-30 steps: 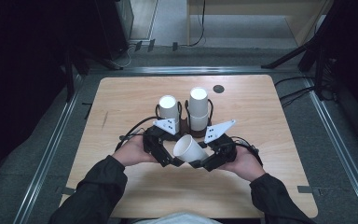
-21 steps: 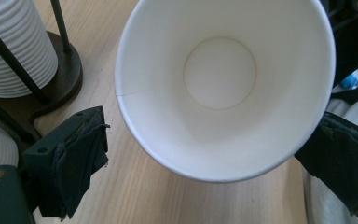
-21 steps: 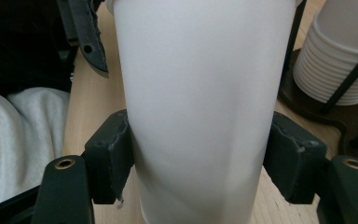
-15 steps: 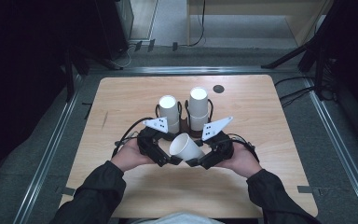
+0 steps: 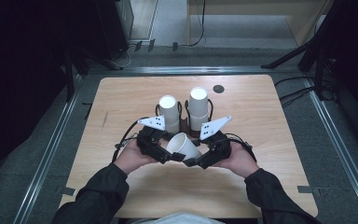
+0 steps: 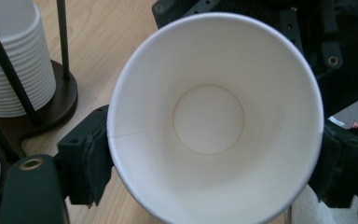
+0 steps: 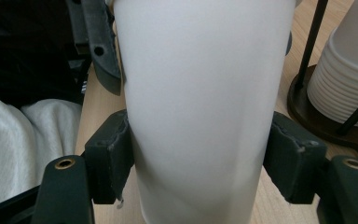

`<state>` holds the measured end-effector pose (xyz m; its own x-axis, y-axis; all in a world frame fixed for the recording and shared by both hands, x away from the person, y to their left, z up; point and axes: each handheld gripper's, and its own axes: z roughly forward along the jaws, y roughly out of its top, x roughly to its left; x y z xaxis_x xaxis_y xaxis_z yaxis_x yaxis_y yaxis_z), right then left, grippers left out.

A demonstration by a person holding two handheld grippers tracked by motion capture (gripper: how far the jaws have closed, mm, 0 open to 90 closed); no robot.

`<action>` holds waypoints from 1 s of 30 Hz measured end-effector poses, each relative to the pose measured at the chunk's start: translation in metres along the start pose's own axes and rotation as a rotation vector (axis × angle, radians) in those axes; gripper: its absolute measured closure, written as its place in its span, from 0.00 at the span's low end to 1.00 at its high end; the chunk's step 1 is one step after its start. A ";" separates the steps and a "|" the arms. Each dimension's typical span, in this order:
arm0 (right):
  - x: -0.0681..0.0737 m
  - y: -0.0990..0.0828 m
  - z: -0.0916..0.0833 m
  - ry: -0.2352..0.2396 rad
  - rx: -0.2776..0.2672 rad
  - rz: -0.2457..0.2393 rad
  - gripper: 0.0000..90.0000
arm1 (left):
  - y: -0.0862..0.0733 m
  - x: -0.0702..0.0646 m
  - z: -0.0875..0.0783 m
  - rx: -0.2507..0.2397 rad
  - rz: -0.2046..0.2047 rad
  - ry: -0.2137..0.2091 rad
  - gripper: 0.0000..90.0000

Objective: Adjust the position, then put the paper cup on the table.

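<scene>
While both grippers meet over the near middle of the board, the parts read as follows, largest first.

Table (image 5: pixel 270 186): pale wooden board; no writing can be read on it.

Rack (image 5: pixel 184 125): dark wire stand at the table's middle, holding two stacks of white cups bottom up.

Right stack (image 5: pixel 198 108): the taller one, far of the right gripper.

Left stack (image 5: pixel 169 112): the shorter one, just far of the left gripper; its ribbed rims show in the left gripper view (image 6: pixel 14 70).

Cup (image 5: pixel 183 145): a single white paper cup, lying tilted between the two grippers, just near of the rack and off the table; mouth toward the left gripper, body toward the right. No print or brand shows on it.

Right gripper (image 7: pixel 200 158): closed on the cup's body, a pad pressing each side.

Left gripper (image 6: pixel 214 163): its jaws have just been closing, with the cup's rim between them; the pads stand at the rim on both sides, and I judge them to be touching it.

Step in hand: a handover, judged from both grippers being at one cup; the left is taking the mouth end.

Next move: calls for a firm but light left grip, since the thin rim would buckle, before the right lets go.

Disc (image 5: pixel 218 88): small dark round mark, far right of the rack; unlabelled.
</scene>
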<state>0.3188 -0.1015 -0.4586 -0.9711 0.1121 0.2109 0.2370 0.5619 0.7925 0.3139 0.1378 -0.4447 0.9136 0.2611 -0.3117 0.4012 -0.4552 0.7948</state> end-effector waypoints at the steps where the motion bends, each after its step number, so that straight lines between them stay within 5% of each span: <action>1: 0.000 0.000 0.000 0.001 -0.004 -0.002 0.35 | 0.000 0.000 0.000 -0.002 -0.001 0.000 0.20; 16: -0.001 -0.003 0.004 0.012 0.053 0.025 0.27 | 0.001 -0.002 0.000 0.053 0.035 0.038 0.24; 22: 0.000 -0.011 0.006 -0.055 0.095 0.018 0.24 | 0.001 0.002 -0.007 0.056 0.022 0.053 0.24; 30: 0.001 -0.014 0.002 -0.057 0.103 0.019 0.23 | -0.001 0.006 -0.011 0.074 0.025 0.081 0.24</action>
<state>0.3146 -0.1079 -0.4705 -0.9673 0.1678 0.1903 0.2537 0.6398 0.7254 0.3184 0.1489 -0.4414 0.9162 0.3156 -0.2469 0.3852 -0.5236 0.7599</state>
